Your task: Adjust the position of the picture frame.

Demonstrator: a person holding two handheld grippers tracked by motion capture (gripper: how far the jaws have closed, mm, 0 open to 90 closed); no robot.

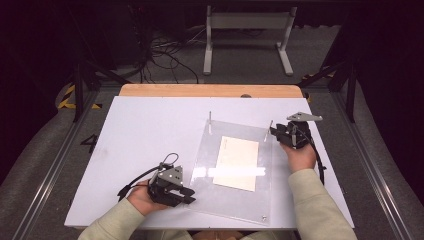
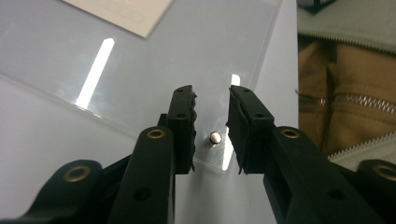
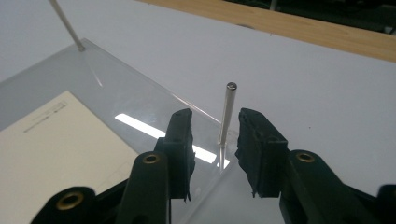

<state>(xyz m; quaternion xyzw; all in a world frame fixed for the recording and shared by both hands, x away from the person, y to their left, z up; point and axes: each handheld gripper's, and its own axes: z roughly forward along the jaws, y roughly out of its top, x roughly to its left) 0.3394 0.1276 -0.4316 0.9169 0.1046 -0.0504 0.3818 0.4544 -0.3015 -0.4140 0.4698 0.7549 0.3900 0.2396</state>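
While both claws sit at the clear acrylic sheet (image 1: 235, 170) on the white bench (image 1: 145, 130), nothing is gripped. L claw (image 2: 211, 128) is parted at the sheet's near-left corner, w/ a short metal stud (image 2: 215, 137) seen btwn its jaws, untouched. R claw (image 3: 214, 135) is parted around an upright metal pin (image 3: 227, 116) at the far-right corner, pads apart from it. A cream paper (image 1: 237, 162) is seen lying in the sheet's middle.

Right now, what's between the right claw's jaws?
An upright metal pin at a corner of the clear sheet stands in the gap, as the right gripper view shows. The right claw is open, its jaws clear of the pin.
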